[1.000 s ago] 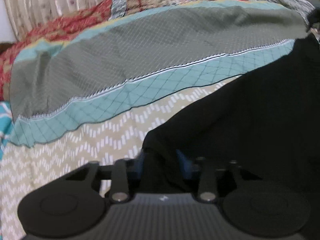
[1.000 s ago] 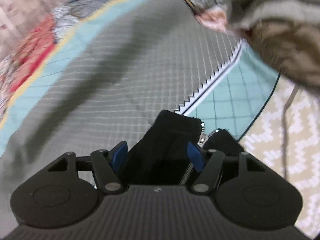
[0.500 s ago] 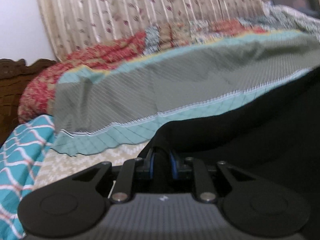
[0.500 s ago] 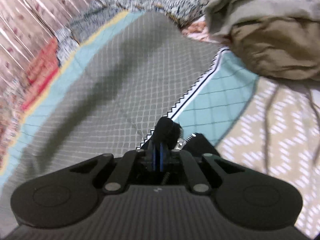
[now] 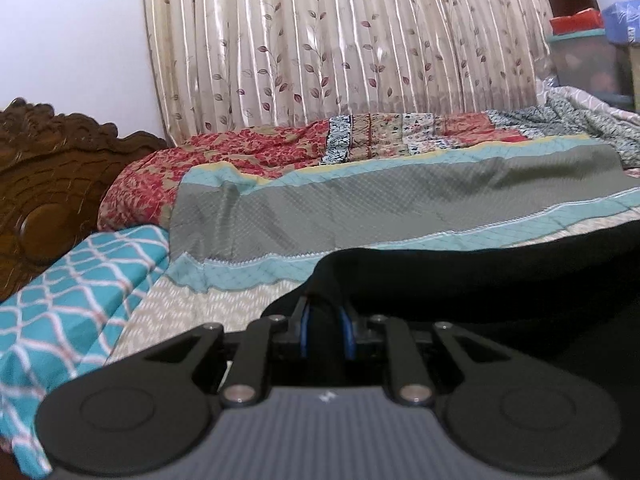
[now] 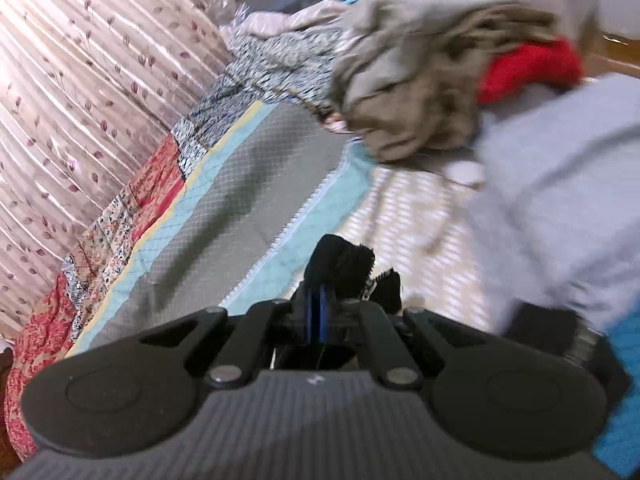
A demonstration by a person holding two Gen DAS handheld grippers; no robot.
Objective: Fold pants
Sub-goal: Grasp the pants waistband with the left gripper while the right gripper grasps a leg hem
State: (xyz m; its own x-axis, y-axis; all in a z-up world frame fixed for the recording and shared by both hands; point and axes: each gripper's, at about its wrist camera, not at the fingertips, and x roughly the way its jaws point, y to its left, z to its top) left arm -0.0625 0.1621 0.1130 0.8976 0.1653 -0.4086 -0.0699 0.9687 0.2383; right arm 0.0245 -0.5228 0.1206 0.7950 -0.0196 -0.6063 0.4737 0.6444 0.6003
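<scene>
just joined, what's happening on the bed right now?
A person is folding black pants on a bed with a pair of handheld tongs. The left tongs are clamped on a black fabric edge, with the cloth draped off to the right. The right tongs are shut on another bunched bit of the pants, near the zipper. Both grips are held above the quilt. A heap of beige clothes sits farther back.

Setting: home bedroom. Evidence: bed [image 5: 224, 300] under layered patterned covers; grey-and-teal quilt [image 5: 400, 204]; red floral bedspread [image 5: 248, 152]; carved dark wooden headboard [image 5: 48, 184]; leaf-print pleated curtain [image 5: 340, 40]; heap of unfolded clothes [image 6: 420, 80] at the bed's far end.
</scene>
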